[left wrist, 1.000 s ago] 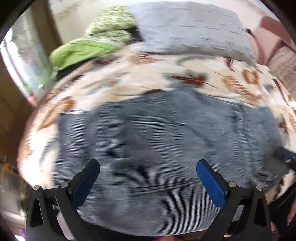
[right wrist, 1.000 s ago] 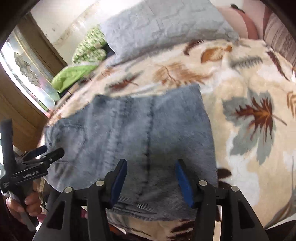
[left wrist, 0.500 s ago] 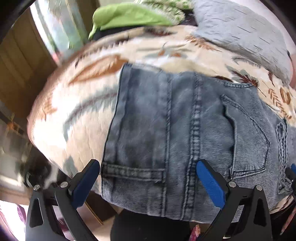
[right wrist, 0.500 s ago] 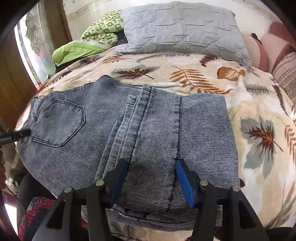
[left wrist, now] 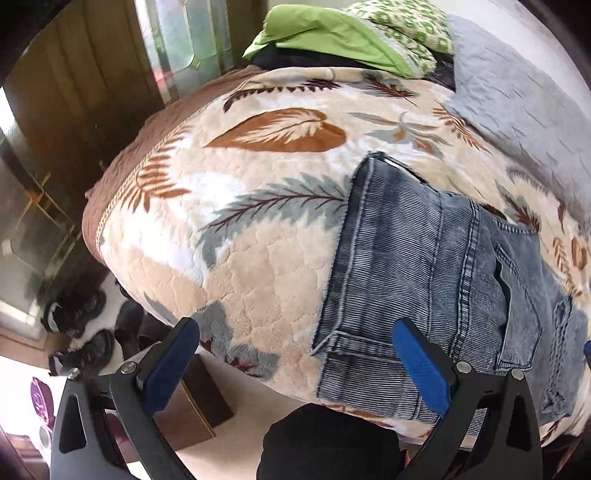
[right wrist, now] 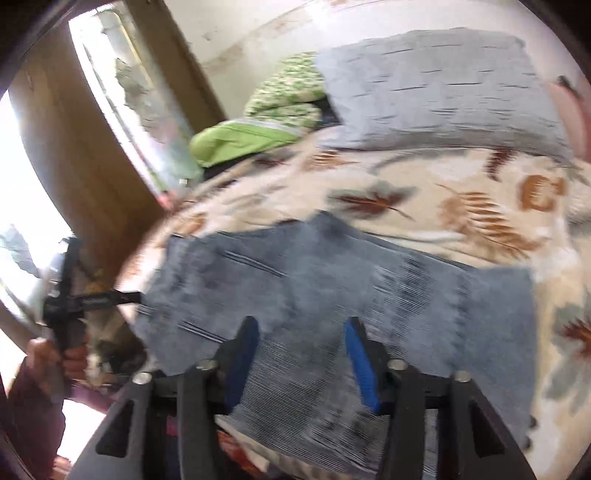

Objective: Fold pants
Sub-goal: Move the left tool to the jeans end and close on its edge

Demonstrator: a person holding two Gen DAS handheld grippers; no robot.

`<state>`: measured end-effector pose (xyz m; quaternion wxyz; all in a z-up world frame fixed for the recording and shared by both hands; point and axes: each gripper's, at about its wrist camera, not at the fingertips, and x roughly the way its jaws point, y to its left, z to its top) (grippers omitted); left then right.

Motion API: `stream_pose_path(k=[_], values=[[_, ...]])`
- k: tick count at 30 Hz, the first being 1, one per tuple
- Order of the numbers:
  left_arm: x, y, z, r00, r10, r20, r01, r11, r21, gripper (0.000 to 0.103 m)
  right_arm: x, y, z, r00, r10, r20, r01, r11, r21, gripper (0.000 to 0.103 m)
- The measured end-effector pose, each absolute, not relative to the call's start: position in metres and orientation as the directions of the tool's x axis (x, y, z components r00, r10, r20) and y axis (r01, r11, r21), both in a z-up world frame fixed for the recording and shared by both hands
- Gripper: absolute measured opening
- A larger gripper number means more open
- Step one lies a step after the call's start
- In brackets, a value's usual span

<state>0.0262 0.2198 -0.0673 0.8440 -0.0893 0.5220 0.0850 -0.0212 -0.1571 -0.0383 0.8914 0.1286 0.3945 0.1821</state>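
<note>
We are looking at the folded grey-blue pants [left wrist: 436, 280] lying flat on the leaf-patterned blanket [left wrist: 236, 236] near the bed's front edge, their waistband and back pocket turned up toward us in the left wrist view. Our left gripper [left wrist: 295, 363] is hovering with its blue pads spread wide: one pad is hanging past the blanket's edge over the floor, the other is sitting above the waistband corner, and nothing is being pinched between them. In the right wrist view, which is smeared by motion, our right gripper [right wrist: 301, 363] is hanging over the near part of the pants [right wrist: 332, 295]; its jaws have just been narrowing, yet a clear gap is showing between the pads and the denim is lying below them rather than being squeezed. At the left edge of that same view a hand [right wrist: 55, 360] is gripping the handle of the other tool beside the bed. A grey pillow [right wrist: 436, 96] and green bedding [left wrist: 332, 33] are resting at the far end of the blanket, well apart from the pants.
</note>
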Motion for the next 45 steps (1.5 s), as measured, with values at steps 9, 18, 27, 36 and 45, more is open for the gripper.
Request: stream_pose_path(k=[9, 18, 27, 36, 45], values=[[0.037, 0.22, -0.08, 0.434, -0.135, -0.891, -0.192, 0.952, -0.237, 0.059, -0.005, -0.107, -0.064, 0.542, 0.473, -0.695, -0.296, 0.881, 0.368, 0.034], [0.018, 0.232, -0.095, 0.394, -0.178, -0.902, -0.225, 0.932, -0.283, 0.073, 0.003, -0.107, -0.11, 0.46, 0.487, -0.742, -0.244, 0.873, 0.422, 0.033], [-0.015, 0.251, -0.119, 0.367, -0.395, -0.842, -0.316, 0.799, -0.512, 0.08, 0.002, -0.111, -0.113, 0.468, 0.504, -0.726, -0.266, 0.864, 0.428, 0.033], [0.012, 0.235, -0.131, 0.379, -0.56, -0.737, -0.359, 0.645, -0.675, 0.08, -0.002, -0.116, -0.115, 0.48, 0.539, -0.692, -0.288, 0.842, 0.457, 0.033], [0.032, 0.23, -0.122, 0.444, -0.474, -0.76, -0.371, 0.675, -0.638, 0.05, 0.003, -0.114, -0.113, 0.464, 0.536, -0.705, -0.284, 0.844, 0.455, 0.033]])
